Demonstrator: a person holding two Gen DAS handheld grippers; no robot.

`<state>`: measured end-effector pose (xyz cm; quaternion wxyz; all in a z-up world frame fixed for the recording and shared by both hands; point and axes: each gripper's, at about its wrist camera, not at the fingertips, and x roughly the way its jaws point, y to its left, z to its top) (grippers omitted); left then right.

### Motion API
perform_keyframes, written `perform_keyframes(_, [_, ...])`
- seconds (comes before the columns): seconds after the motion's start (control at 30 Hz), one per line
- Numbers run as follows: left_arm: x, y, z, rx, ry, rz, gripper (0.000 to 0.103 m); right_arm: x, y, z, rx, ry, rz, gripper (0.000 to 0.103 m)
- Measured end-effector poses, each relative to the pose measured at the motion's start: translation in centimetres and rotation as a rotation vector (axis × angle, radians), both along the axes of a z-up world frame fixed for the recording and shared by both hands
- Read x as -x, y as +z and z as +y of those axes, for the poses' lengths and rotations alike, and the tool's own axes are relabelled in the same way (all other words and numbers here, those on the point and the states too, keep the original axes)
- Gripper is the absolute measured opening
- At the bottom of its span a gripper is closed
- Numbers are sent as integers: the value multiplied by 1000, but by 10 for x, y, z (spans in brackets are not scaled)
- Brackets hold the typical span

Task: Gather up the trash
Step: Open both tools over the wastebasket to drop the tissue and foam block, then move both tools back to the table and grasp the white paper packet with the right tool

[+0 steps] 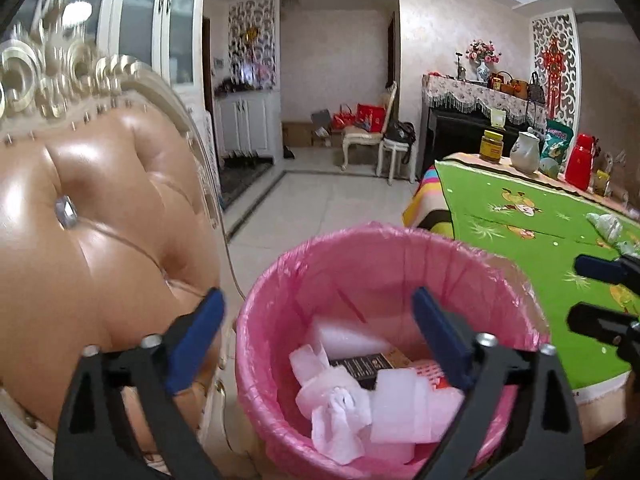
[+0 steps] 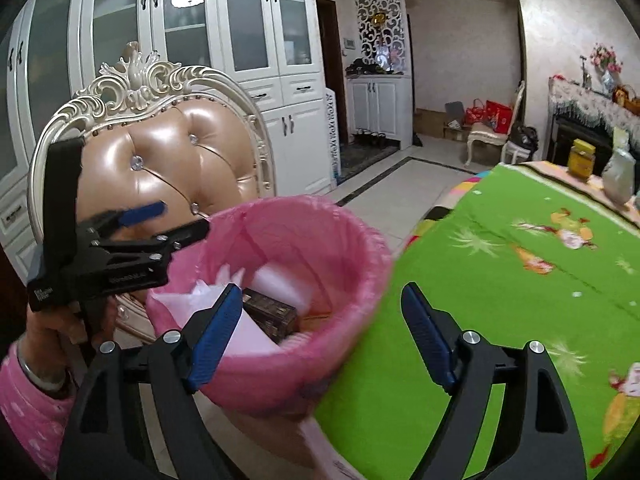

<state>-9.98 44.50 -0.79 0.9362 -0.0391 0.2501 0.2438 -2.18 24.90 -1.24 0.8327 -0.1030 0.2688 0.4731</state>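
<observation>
A bin lined with a pink bag (image 1: pixel 360 252) stands between a padded chair and the table; it also shows in the right wrist view (image 2: pixel 352 240). Inside lie white tissues (image 1: pixel 340 404), white foam pieces (image 1: pixel 396 408) and a dark box (image 1: pixel 368 364). My left gripper (image 1: pixel 320 320) is open and empty, its jaws spread over the bin's mouth; it shows from the side in the right wrist view (image 2: pixel 180 220). My right gripper (image 2: pixel 320 312) is open and empty above the bin's right rim and the table edge; it also shows in the left wrist view (image 1: pixel 578 292). Crumpled white trash (image 1: pixel 608 226) lies on the table.
A tan leather chair (image 1: pixel 100 220) with a carved cream frame stands left of the bin. The table with a green cartoon cloth (image 2: pixel 500 280) is to the right, holding a jar (image 1: pixel 491 146), a white jug (image 1: pixel 526 152) and a red flask (image 1: pixel 580 162) at its far edge.
</observation>
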Motion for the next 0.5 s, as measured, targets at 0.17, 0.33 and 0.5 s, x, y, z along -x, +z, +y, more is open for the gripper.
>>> perform_keyframes(0.17, [-15,17,-51,-102,-75,-5,98,-11,0,-48,59,-71,-58,79])
perform_keyframes(0.33, [-48,27,-122,-95,-232,-15,98,-34,-5,-110,96,-190,-65,79])
perform_keyframes(0.5, [-98,28,-196,-42,-357,0,98,-64,-5,-195,83,-355,-45,79])
